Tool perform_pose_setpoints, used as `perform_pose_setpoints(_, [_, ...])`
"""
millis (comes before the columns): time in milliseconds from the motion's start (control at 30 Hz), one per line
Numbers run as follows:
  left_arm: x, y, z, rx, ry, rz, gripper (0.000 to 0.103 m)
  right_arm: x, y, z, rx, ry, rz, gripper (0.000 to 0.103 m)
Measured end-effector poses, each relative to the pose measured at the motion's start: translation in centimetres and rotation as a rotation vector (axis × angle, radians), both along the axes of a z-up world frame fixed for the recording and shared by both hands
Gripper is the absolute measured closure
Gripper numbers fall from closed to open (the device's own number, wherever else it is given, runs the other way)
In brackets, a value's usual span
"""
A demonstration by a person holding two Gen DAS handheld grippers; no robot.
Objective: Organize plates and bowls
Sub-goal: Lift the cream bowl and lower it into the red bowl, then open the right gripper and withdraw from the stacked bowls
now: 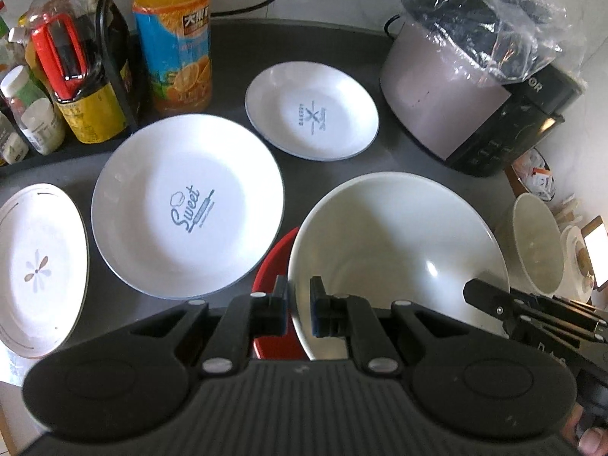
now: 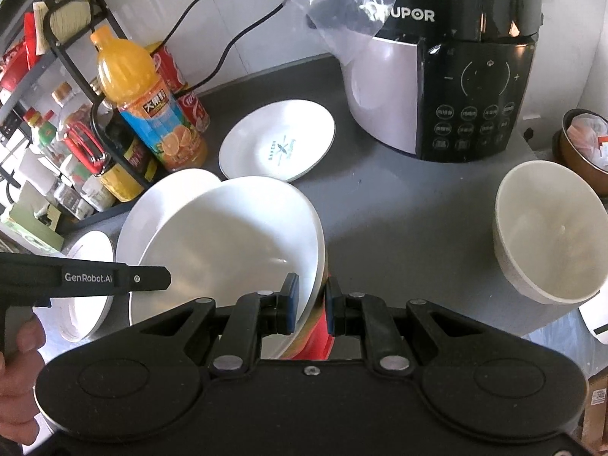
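Bowl (image 1: pixel 395 250) lower centre, above red dish (image 1: pixel 271 266) | left gripper (image 1: pixel 298 304) and right gripper (image 2: pixel 312 304) both clamped on its rim | I'd lower it level, centred, then let go together.

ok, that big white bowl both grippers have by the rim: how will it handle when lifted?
Big white bowl looks like glazed ceramic: likely rigid, heavy for its size, and chippable against the red bowl under it. The shiny glaze probably makes the rim slippery in the left gripper and right gripper, so it may pivot.
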State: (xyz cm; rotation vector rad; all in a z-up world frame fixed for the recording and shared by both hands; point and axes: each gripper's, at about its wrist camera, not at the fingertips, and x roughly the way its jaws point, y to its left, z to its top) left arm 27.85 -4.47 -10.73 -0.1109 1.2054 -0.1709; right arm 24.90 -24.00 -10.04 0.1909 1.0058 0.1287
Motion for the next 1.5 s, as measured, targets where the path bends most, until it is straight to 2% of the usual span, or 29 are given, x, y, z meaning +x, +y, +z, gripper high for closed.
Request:
perform_pose_setpoints(400, [0.6,0.4,-2.4,0.011,0.066,0.004,0.094,0.8,0.9,-1.9,-0.032,0.036,0.017,0.088])
perform_pose_setpoints(633, [0.8,0.6,-3.1,0.035,0.087,0.012,0.094,1.2,1.7,-2.9,-0.063,0.071,0.070,0.088])
perform_pose_setpoints(800, [1.1,0.8,-3.7,0.018,0.113,0.022,0.093,1.3,1.9,-3.5,-0.070,0.085,0.089,0.081])
perform_pose_setpoints(933, [1.4,1.0,-4.5,-0.025,0.145,0.058,0.093,1.6,1.5,-3.4,-0.055,0.084,0.108,0.081])
perform_pose_setpoints(1133, [1.9,0.1,-4.5,-0.081,0.140,0.061,0.093,2.0,0.7,-3.5,-0.087,0.066,0.089,0.081])
perform_pose_setpoints(1233, [2.1,-1.1,-4.6,-0.081,0.134,0.028,0.093,2.5,0.2,-3.6,-0.141,0.069,0.069,0.079])
perform_pose_setpoints(1333, [2.3,-2.1,-4.2,-0.063,0.089,0.019,0.091,2.6,-0.9,-3.4,-0.130,0.058,0.043,0.078])
perform_pose_setpoints(1500, [3.1,-3.0,-3.9,-0.050,0.063,0.015,0.090,2.9,-2.0,-3.2,-0.105,0.053,0.028,0.078])
